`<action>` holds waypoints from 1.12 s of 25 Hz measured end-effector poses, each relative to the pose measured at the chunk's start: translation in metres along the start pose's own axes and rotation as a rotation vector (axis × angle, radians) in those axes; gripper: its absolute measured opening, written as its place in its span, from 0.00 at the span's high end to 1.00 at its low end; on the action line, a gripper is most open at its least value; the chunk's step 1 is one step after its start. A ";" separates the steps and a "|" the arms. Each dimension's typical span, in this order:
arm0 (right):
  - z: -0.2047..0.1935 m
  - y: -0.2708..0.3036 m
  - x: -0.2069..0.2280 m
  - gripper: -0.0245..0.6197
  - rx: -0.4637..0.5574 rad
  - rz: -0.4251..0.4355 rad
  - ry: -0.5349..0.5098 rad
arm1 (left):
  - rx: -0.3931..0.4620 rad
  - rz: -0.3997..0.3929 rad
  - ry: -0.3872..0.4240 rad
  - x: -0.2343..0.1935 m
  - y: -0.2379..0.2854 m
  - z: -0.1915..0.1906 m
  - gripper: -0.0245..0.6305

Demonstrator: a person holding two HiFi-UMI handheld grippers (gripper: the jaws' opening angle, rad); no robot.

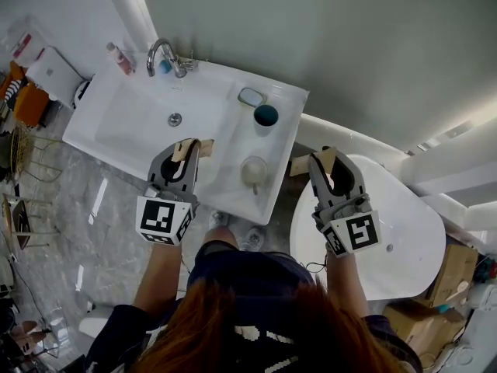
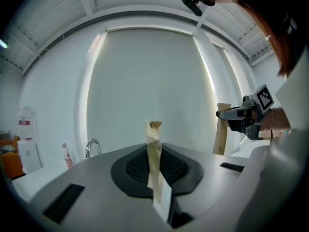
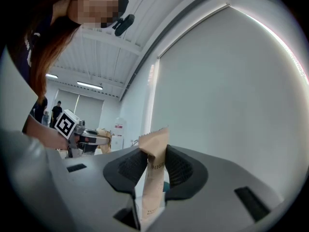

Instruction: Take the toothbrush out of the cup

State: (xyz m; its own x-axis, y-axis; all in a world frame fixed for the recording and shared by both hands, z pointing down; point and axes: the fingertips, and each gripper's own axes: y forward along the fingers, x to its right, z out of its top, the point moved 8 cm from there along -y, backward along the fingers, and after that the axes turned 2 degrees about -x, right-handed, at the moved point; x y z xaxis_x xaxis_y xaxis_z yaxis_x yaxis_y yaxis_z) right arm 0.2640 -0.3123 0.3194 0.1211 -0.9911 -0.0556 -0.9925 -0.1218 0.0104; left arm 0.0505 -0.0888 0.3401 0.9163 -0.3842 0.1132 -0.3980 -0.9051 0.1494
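- Left hand-held gripper point(image 1: 193, 149) is clamped almost fully shut on a thin, twisted strip of brown paper point(image 2: 153, 153), over the near right part of the sink point(image 1: 132, 123).
- Right hand-held gripper point(image 1: 327, 160) is pinched partway closed on a wider brown paper packet point(image 3: 153, 178) with dark print on it. It hangs off to the right of the sink surface.
- Two cups stand on the sink's right rim. The pale cup point(image 1: 254, 170) is between the two grippers, just right of the left one and touching neither.
- The teal cup point(image 1: 265, 116) is farther back towards the wall, beside a small dish point(image 1: 251, 97).
- Both cups stand upright with their mouths open to the ceiling.
- Each paper piece runs lengthwise along its jaws and pokes out past the tips towards the far wall. The strip is crumpled at its end, and the packet is flat with a jagged top edge.
- I can't pick out a toothbrush as such. A short thin shape shows at the pale cup's near edge, too small to name.
- I also can't tell what the packet holds.
- The faucet point(image 1: 161, 55) is at the far left of the basin.
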 end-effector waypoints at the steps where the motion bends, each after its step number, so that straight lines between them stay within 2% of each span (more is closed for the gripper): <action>1: -0.001 -0.001 -0.001 0.77 -0.003 -0.004 -0.002 | -0.002 0.003 -0.001 0.000 -0.003 -0.002 0.91; 14: -0.007 -0.008 -0.012 0.78 -0.023 -0.020 -0.029 | -0.021 0.005 -0.031 -0.001 -0.019 -0.016 0.91; 18: 0.000 -0.008 -0.016 0.78 0.005 -0.035 -0.019 | -0.020 0.003 -0.032 -0.001 -0.020 -0.016 0.91; 28: -0.008 -0.013 -0.018 0.78 -0.026 -0.019 -0.038 | -0.021 -0.004 -0.029 0.001 -0.020 -0.018 0.91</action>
State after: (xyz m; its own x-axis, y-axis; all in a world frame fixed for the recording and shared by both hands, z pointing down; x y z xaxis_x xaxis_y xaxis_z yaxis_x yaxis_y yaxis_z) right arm 0.2744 -0.2931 0.3280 0.1385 -0.9859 -0.0940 -0.9892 -0.1422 0.0344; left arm 0.0589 -0.0675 0.3552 0.9185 -0.3865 0.0840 -0.3954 -0.9026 0.1703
